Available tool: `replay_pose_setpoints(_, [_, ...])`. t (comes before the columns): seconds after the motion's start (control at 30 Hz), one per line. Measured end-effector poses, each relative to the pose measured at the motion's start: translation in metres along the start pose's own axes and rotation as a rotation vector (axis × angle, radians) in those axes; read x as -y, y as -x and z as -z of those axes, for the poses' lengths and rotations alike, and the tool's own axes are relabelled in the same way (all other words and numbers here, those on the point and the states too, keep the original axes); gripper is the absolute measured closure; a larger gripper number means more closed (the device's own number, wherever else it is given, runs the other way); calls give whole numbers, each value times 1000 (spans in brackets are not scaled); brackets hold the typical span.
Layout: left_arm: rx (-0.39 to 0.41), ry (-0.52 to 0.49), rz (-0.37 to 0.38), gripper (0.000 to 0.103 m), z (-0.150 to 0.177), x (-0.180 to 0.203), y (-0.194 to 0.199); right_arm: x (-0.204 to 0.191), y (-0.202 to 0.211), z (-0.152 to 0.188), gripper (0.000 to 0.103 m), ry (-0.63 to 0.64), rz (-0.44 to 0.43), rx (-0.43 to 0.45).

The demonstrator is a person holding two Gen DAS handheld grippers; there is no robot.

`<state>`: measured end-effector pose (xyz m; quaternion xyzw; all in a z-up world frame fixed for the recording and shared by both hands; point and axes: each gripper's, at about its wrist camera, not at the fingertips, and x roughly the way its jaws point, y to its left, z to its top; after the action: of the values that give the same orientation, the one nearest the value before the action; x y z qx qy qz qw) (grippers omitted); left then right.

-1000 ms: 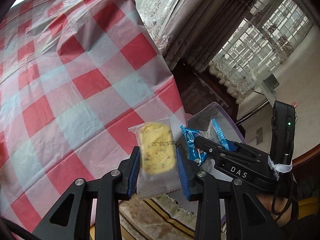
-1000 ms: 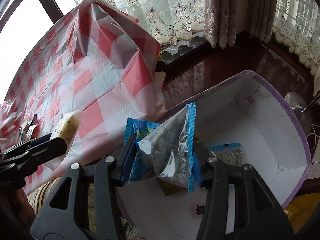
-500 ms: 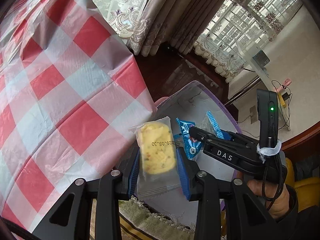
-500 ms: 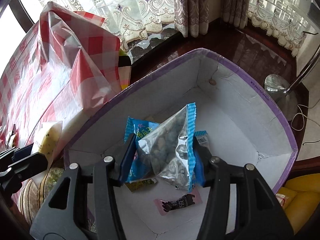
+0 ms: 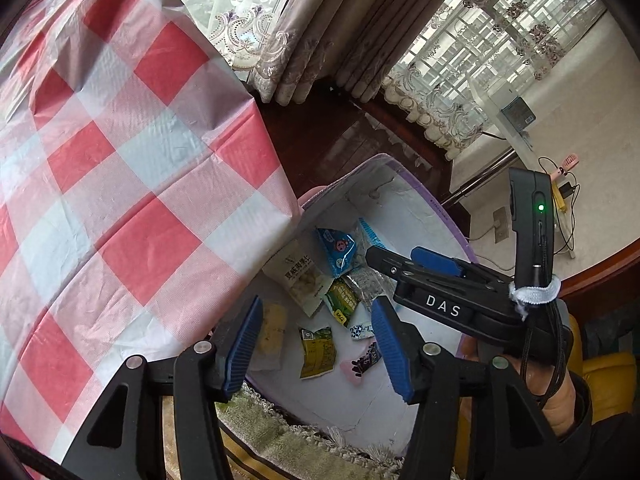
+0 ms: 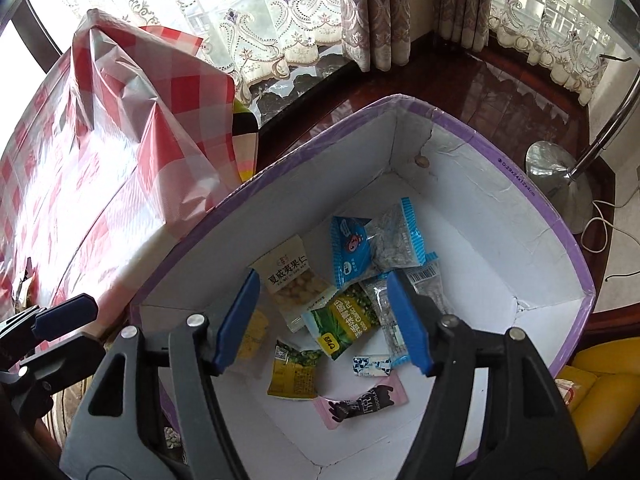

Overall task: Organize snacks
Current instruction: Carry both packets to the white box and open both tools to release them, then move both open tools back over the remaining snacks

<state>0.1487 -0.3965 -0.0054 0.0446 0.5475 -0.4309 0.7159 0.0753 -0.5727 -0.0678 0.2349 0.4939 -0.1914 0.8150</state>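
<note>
Right wrist view: both grippers' jaws are opening, empty, over the box (image 6: 520,196); light, crinkly, slippery snack packets (image 6: 352,252) pinch best by sealed edges.

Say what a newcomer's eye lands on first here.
The white cardboard box with a purple rim, low in the centre, holding a scatter of small snack packets, a blue one uppermost. Left of it hangs the red-and-white checked plastic tablecloth. The left gripper and right gripper hang over the box, jaws opening, nothing gripped.

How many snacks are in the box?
9: beige, blue, blue-edged clear, barcoded clear, green heaped mid-box; yellow-green, blue-white, pink nearer; yellow cake at left wall. More may hide beneath.
</note>
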Motion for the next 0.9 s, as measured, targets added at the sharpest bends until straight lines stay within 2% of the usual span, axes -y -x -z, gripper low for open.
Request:
replay_pose_setpoints(0.5, [99, 43, -48, 46, 2, -20, 32, -44, 21, -3, 31, 76, -25, 42])
replay_pose_setpoints(0.9, [231, 174, -148, 46, 27, -77, 83, -119, 40, 3, 29, 215, -87, 81])
